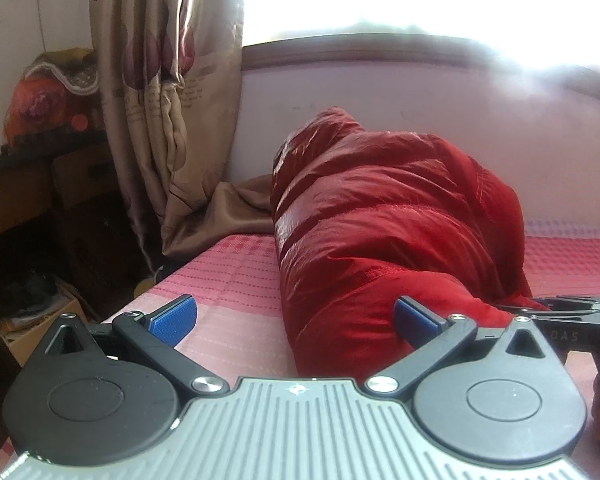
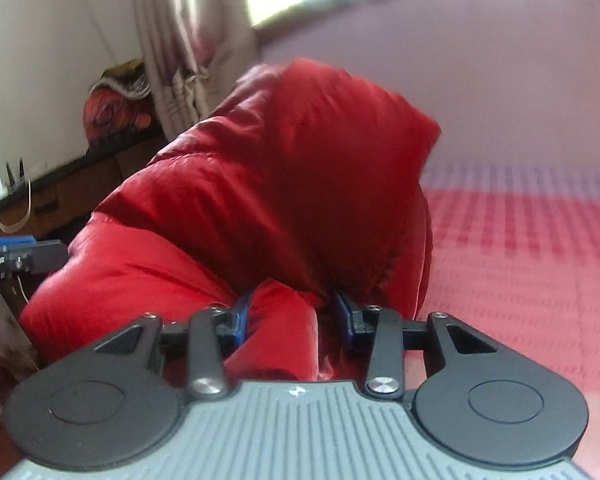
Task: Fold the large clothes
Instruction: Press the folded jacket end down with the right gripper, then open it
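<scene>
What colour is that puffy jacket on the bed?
Red, with a shiny quilted surface. The jacket shows best in the left wrist view.

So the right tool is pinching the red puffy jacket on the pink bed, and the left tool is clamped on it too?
Not quite. In the left wrist view the left tool is open, gripping nothing. The right tool does pinch the red jacket on the pink bed.
</scene>
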